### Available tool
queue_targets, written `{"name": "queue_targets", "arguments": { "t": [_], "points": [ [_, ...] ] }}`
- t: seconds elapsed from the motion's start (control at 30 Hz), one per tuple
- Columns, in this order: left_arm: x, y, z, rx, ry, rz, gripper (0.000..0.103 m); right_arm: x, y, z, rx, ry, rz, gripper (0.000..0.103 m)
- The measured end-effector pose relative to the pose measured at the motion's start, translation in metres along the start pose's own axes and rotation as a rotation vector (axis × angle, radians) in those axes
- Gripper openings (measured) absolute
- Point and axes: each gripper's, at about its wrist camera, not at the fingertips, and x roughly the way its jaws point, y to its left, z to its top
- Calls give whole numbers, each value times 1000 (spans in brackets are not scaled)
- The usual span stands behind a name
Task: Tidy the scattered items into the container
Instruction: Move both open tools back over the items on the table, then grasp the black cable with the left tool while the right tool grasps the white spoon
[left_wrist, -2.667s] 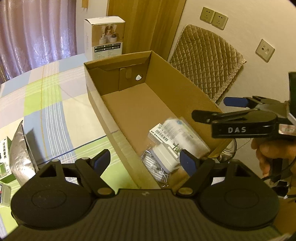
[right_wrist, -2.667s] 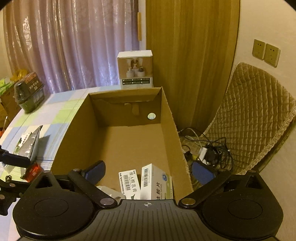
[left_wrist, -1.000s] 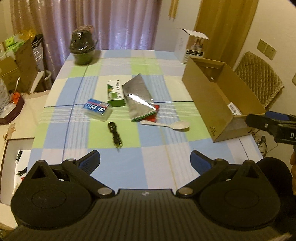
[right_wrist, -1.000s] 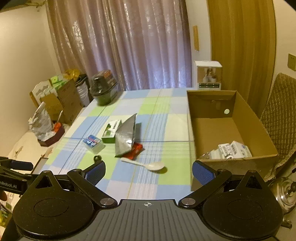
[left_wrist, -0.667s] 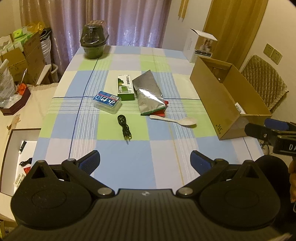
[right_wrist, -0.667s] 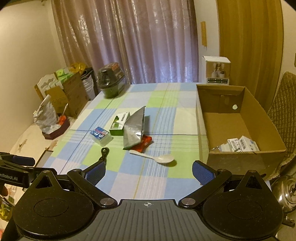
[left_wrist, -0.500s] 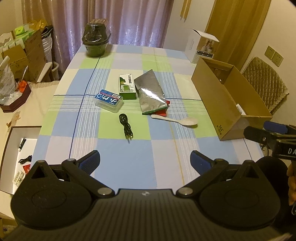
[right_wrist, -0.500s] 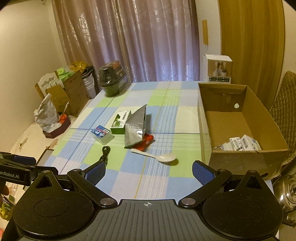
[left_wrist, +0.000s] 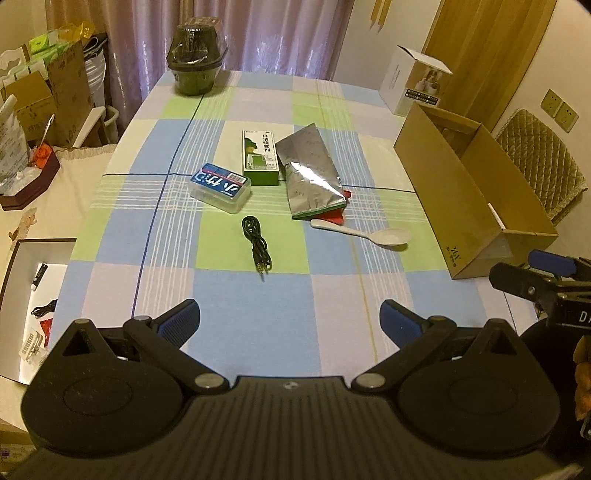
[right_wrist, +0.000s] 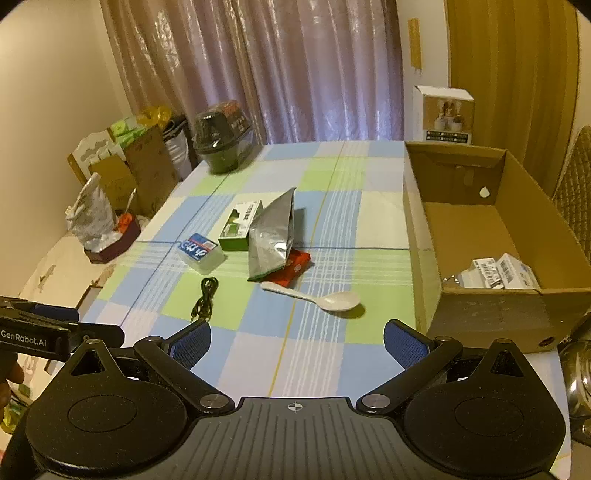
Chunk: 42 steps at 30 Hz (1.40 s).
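**Both grippers empty, between picks**

The left gripper (left_wrist: 288, 317) and right gripper (right_wrist: 297, 341) both hang with jaws spread wide and nothing between them, above the near edge of the checked table (left_wrist: 258, 295). Nearest lie the white spoon (right_wrist: 325, 297) and coiled black cable (left_wrist: 256, 247); farther off, the silver pouch (left_wrist: 310, 177) over a red packet (right_wrist: 291, 267), the green box (left_wrist: 259, 157) and blue-lidded case (left_wrist: 219, 186). The cardboard box (right_wrist: 491, 314) sits right, small cartons (right_wrist: 502, 275) already inside. Judging by this, the next move is choosing an item, probably the spoon, and descending over its handle.
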Motion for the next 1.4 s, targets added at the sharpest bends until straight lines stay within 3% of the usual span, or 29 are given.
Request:
{"name": "queue_targets", "arguments": {
  "t": [0.2, 0.37, 0.53, 0.67, 0.77, 0.83, 1.07, 1.13, 1.27, 1.33, 1.4],
  "points": [
    [17, 8, 5, -4, 21, -6, 101, 24, 3, 3, -50, 34, 9, 103],
    [36, 18, 14, 6, 42, -9, 100, 51, 9, 11, -194, 69, 22, 103],
    [62, 26, 28, 22, 65, -18, 96, 86, 4, 16, -306, 120, 23, 103],
    [86, 30, 38, 34, 81, -32, 91, 115, -5, 18, -325, 147, 13, 103],
    [107, 33, 44, 40, 90, -38, 85, 133, -10, 17, -329, 158, 19, 103],
    [123, 34, 48, 53, 103, -34, 73, 143, -11, 17, -341, 167, 30, 103],
    [173, 34, 60, 78, 154, -35, 59, 177, -15, 14, -351, 186, 31, 103],
    [184, 33, 62, 82, 172, -40, 46, 184, -17, 13, -354, 193, 28, 88],
    [197, 32, 65, 107, 189, -32, 32, 197, -22, 11, -359, 202, 10, 87],
    [199, 31, 64, 131, 199, -37, 16, 202, -25, 12, -362, 203, 5, 87],
    [198, 30, 61, 157, 207, -47, 13, 207, -27, 14, -362, 209, 1, 87]
  ]
}}
